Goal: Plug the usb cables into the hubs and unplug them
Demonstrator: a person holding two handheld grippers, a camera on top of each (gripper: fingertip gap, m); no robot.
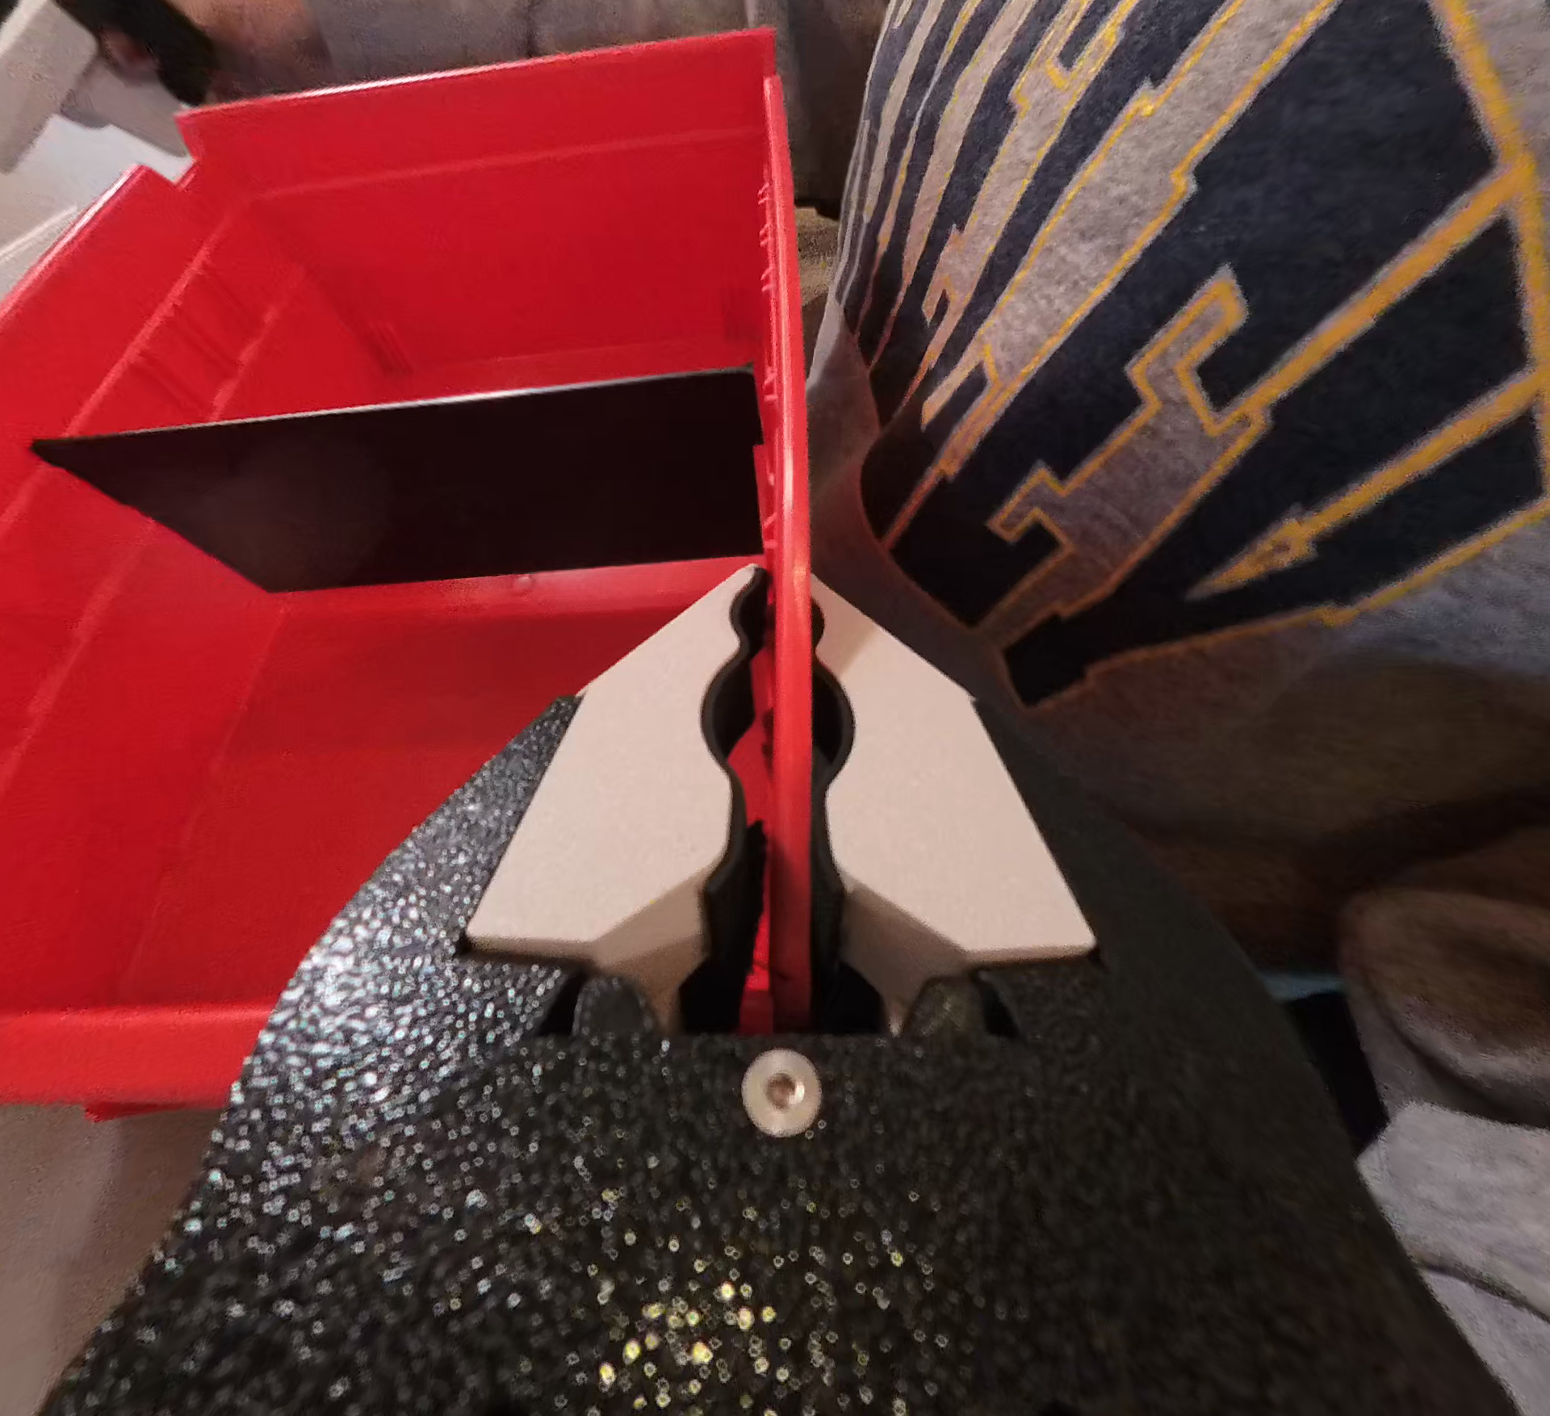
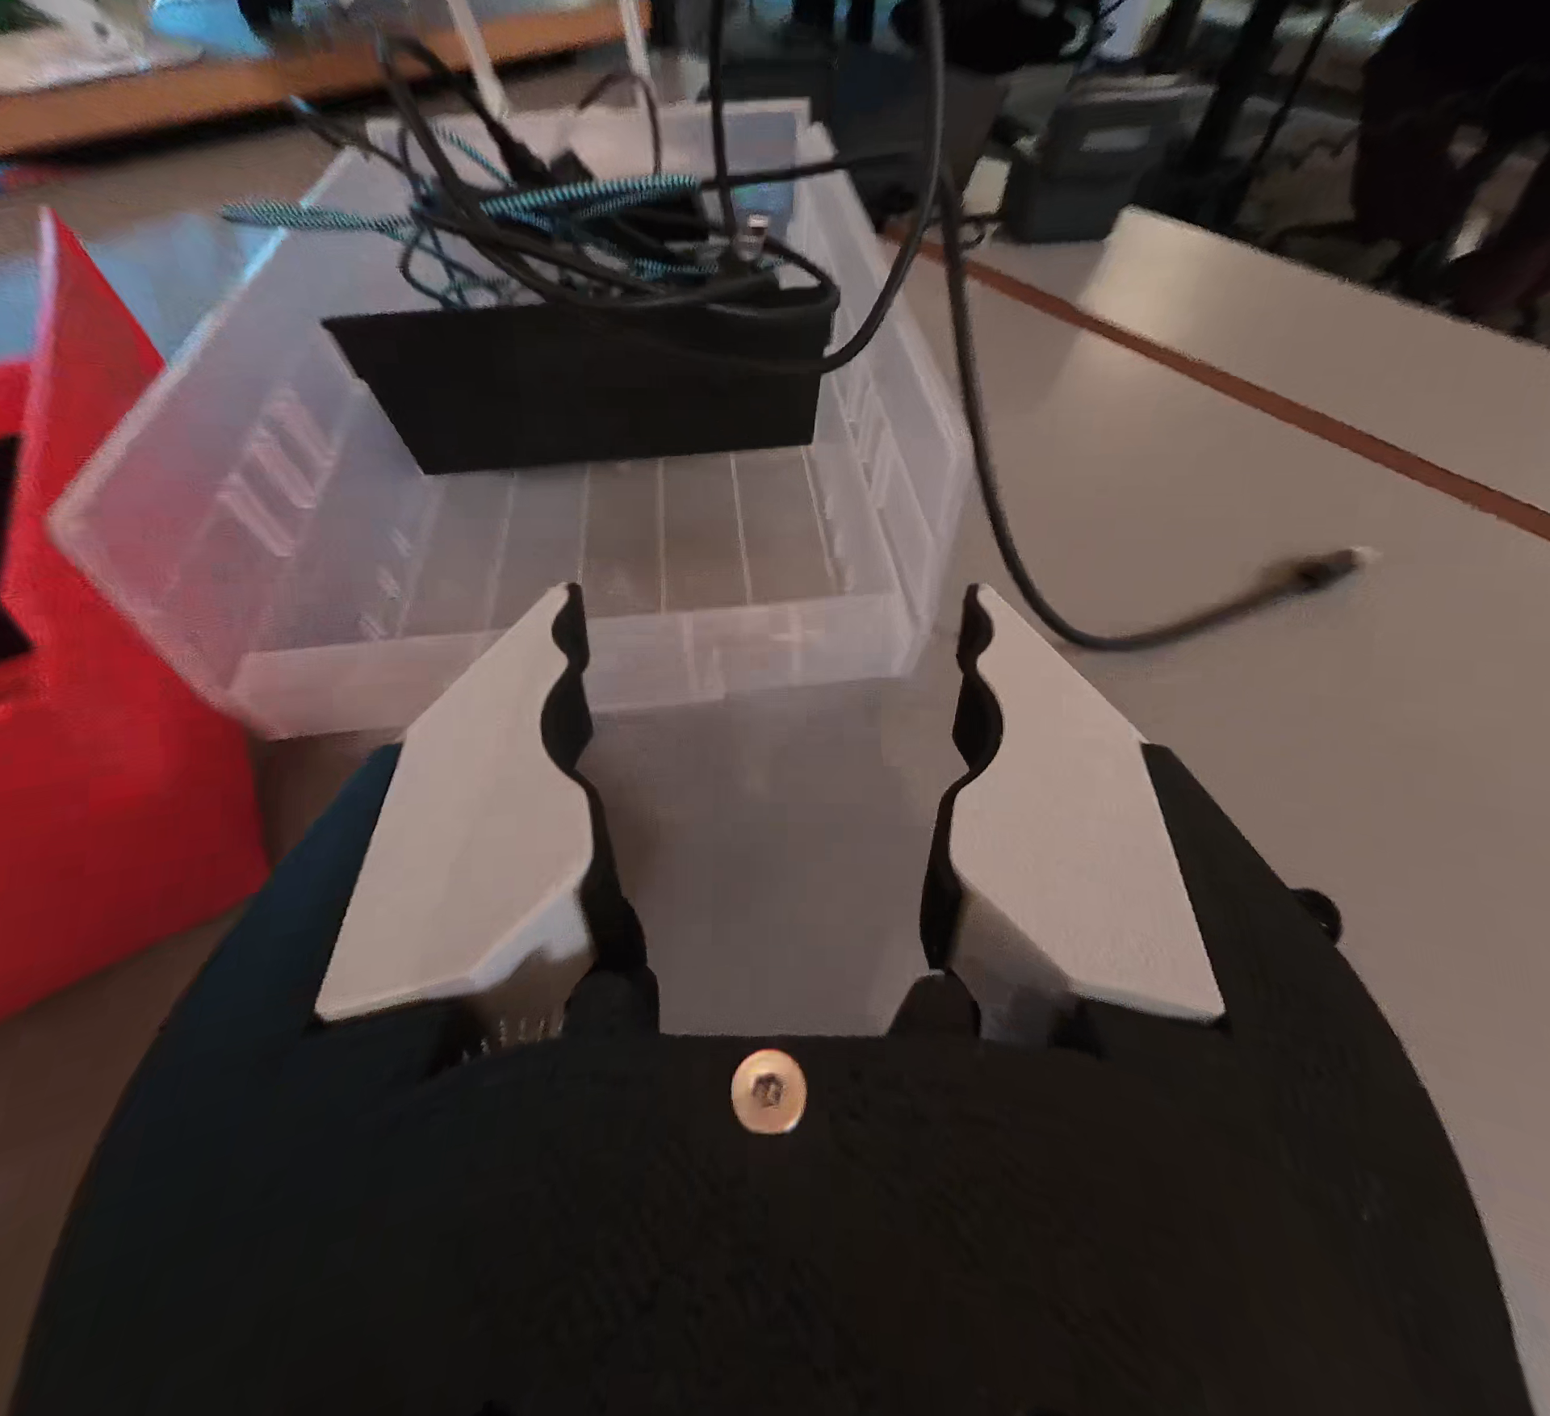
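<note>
My left gripper (image 1: 788, 604) is shut on the right side wall of a red plastic bin (image 1: 419, 269); the wall runs between its two fingers. The bin holds a black divider (image 1: 436, 487) and nothing else that shows. My right gripper (image 2: 770, 621) is open and empty, just in front of a clear plastic bin (image 2: 688, 537). That bin has a black divider (image 2: 587, 394), and behind it lies a tangle of black and blue braided USB cables (image 2: 587, 218). One black cable (image 2: 1174, 621) trails out over the table to the right. No hub can be made out.
The red bin (image 2: 109, 705) stands left of the clear bin in the right wrist view. A person in a grey printed sweatshirt (image 1: 1174, 285) is close on the right of the left gripper. The white table (image 2: 1258, 705) has a brown seam. Other tables and cables stand behind. One gripper's finger ends stand about 40 cm off the other's.
</note>
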